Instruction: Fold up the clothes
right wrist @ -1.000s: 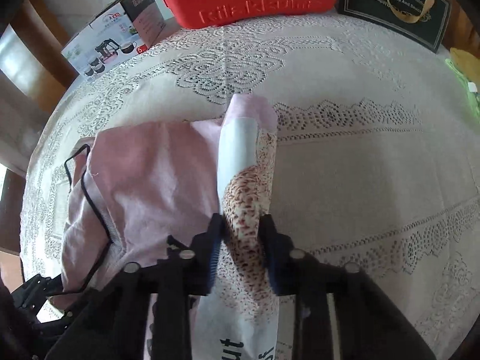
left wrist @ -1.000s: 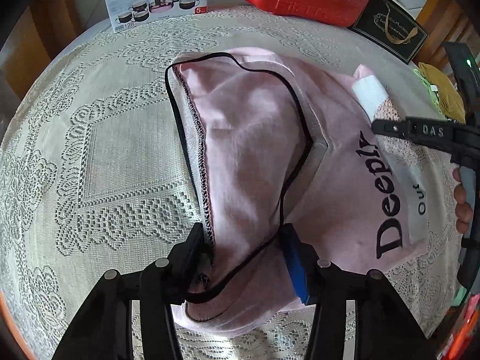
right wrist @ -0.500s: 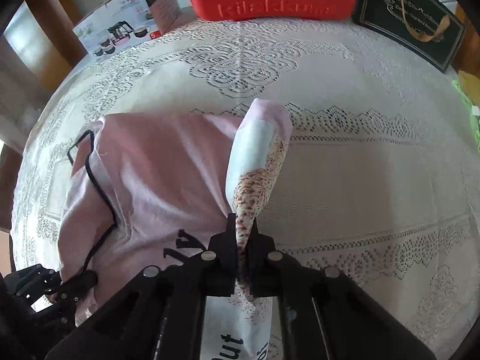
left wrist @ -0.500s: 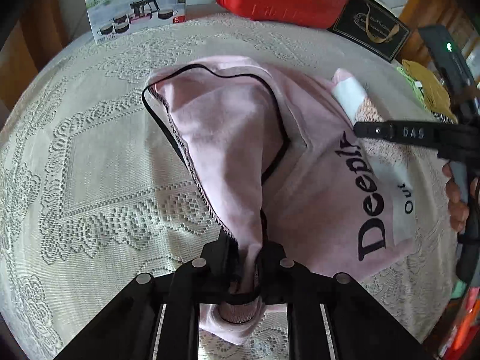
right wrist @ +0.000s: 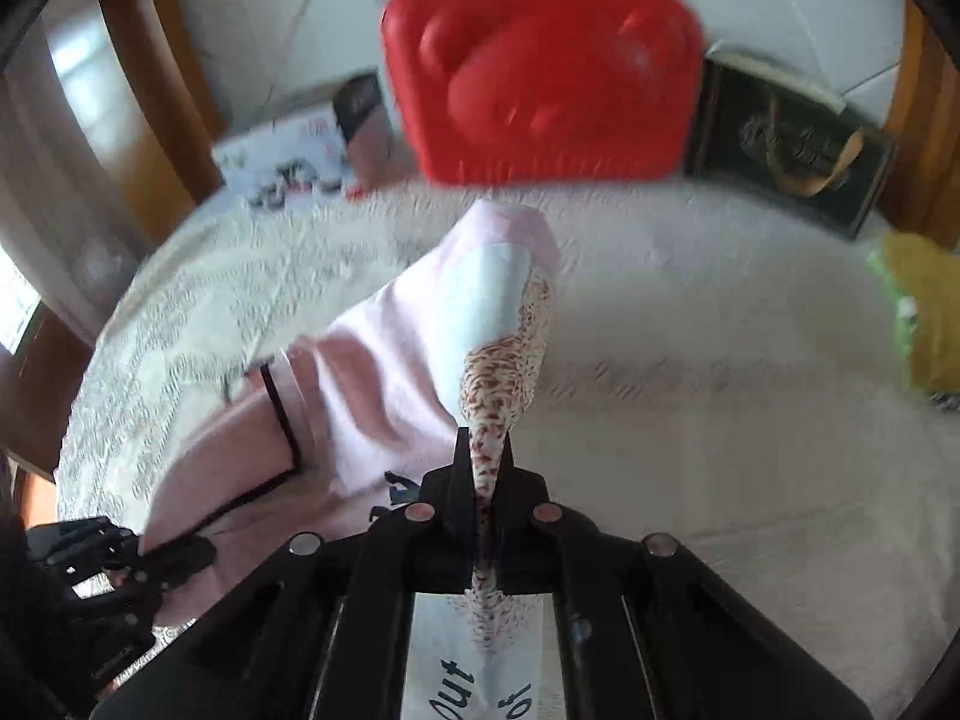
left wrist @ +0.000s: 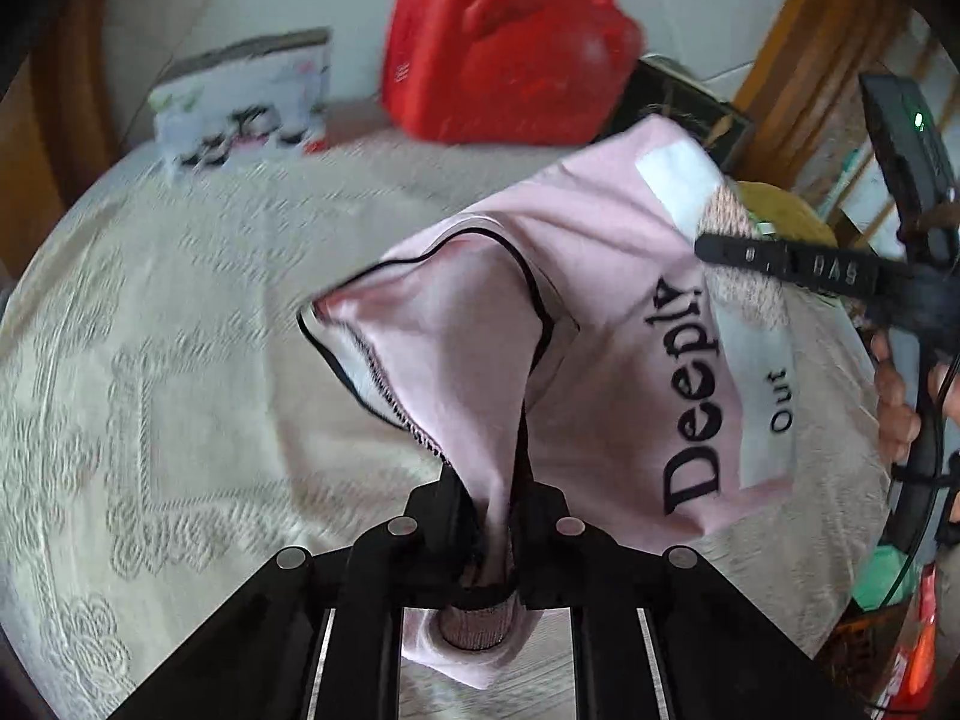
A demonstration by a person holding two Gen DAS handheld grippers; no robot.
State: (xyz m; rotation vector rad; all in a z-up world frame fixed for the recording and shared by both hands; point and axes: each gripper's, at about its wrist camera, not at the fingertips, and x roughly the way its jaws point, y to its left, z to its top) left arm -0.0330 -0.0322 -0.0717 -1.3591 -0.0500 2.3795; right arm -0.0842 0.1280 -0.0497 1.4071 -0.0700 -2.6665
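Across the round table, largest thing first:

Tablecloth (left wrist: 150, 396): cream lace, spread over the whole top, blurred in both views.

Pink garment (left wrist: 606, 324): lifted partly off the cloth, slung between the two grippers; black piping along one edge, "Deeply" and "Out" printed in black, a white panel beside a speckled patch (lower part hidden behind the gripper frames).

Red case (right wrist: 540, 78): hard plastic with two handles, standing at the far edge of the table.

Tea-set box (left wrist: 246, 102): white printed carton, just left of the red case.

Black gift box (right wrist: 792, 144): gold ribbon print, just right of the red case.

Yellow-green cloth (right wrist: 918, 312): bunched at the right rim, well apart from the pink garment.

Left gripper (left wrist: 489, 516): jaws clenched on a gathered fold of the pink garment at the piped edge, fabric squeezed thin between the pads and bulging out below.

Right gripper (right wrist: 485, 480): jaws clamped on the speckled strip, pulled into a narrow ridge running up from the pads.

Hand (left wrist: 894, 396): fingers wrapped round the right gripper's handle (seen only at the edge of the left view).
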